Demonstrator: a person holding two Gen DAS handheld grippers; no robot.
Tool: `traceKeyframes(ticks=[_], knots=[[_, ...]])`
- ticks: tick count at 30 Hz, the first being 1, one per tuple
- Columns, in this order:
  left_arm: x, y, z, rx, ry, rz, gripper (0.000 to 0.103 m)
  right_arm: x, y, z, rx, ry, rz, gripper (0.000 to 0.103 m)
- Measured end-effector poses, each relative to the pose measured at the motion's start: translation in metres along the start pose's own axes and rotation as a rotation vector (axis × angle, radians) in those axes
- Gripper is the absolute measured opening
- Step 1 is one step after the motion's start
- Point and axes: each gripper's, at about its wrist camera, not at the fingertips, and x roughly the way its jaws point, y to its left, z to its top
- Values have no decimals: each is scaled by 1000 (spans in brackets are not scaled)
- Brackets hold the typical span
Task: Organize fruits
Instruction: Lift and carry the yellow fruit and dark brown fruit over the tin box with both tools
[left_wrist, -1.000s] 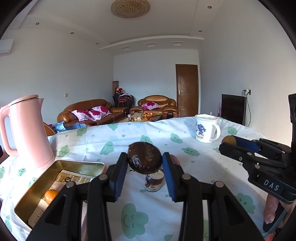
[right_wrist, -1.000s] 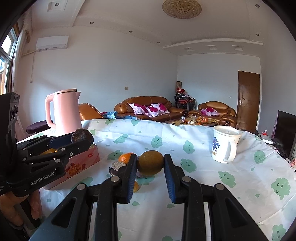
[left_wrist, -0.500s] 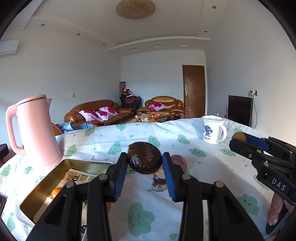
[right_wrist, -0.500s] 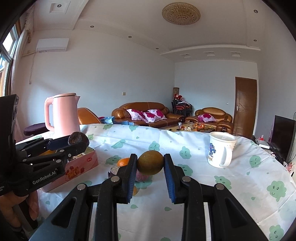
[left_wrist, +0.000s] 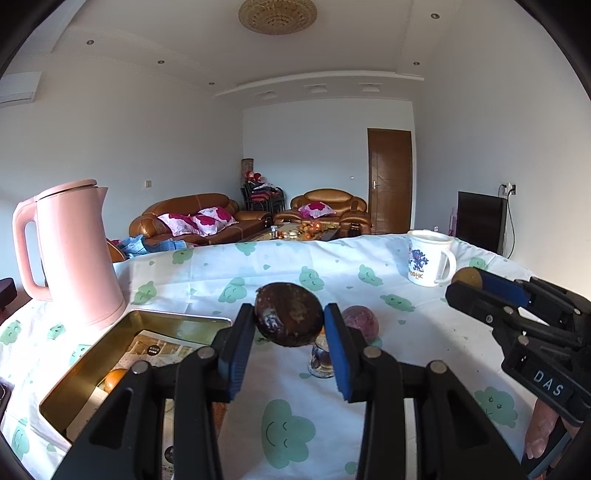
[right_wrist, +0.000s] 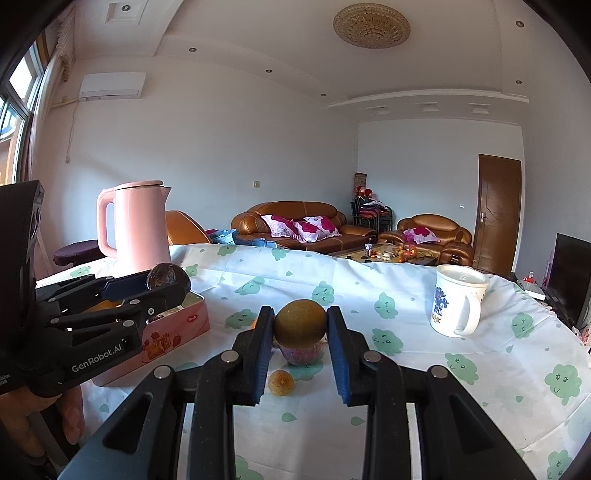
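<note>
The worktop (left_wrist: 424, 332), under a cloud-print cloth, carries a pink kettle (left_wrist: 74, 254), an open gold tin (left_wrist: 88, 365) holding an orange (left_wrist: 114, 378), and a white mug (right_wrist: 458, 301). The left hand-held gripper (left_wrist: 290, 325) is clamped on a dark brown fruit (left_wrist: 288, 319) raised beside the tin. The right hand-held gripper (right_wrist: 300, 326) pinches a round olive-brown fruit (right_wrist: 300, 323) above a purplish fruit (right_wrist: 299, 352) and a small orange one (right_wrist: 281, 383) lying on the cloth.
</note>
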Motion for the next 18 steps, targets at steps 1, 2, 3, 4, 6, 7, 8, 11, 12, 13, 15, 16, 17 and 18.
traceKeyframes(ticks=[1, 2, 3, 4, 6, 7, 8, 11, 12, 13, 15, 16, 17, 18], knots=[[0, 1, 0, -2, 0, 2, 40, 1, 1, 0, -1, 2, 4, 31], [-1, 2, 0, -4, 1, 4, 40, 2, 3, 0, -2, 4, 8, 31], [0, 3, 0, -4, 3, 4, 40, 3, 5, 0, -4, 6, 12, 31], [0, 5, 0, -6, 5, 5, 40, 5, 6, 1, -5, 9, 17, 31], [0, 8, -1, -12, 10, 9, 40, 8, 9, 1, -8, 15, 30, 31], [0, 9, -1, -12, 14, 9, 40, 10, 11, 2, -13, 18, 36, 31], [0, 11, -1, -16, 18, 9, 40, 12, 13, 3, -18, 22, 40, 31], [0, 16, -1, -21, 21, 17, 40, 17, 19, 5, -24, 30, 63, 31], [-1, 18, -2, -25, 22, 19, 40, 18, 21, 5, -25, 32, 70, 31], [-1, 21, -2, -29, 24, 22, 40, 19, 23, 6, -26, 34, 77, 31], [-1, 26, -2, -37, 27, 27, 40, 20, 28, 8, -33, 34, 92, 31], [-1, 29, -3, -42, 30, 30, 40, 21, 30, 8, -38, 34, 98, 31], [-1, 31, -3, -46, 31, 33, 40, 21, 33, 9, -43, 33, 103, 31], [-1, 33, -3, -49, 33, 37, 40, 22, 36, 10, -48, 34, 109, 31]])
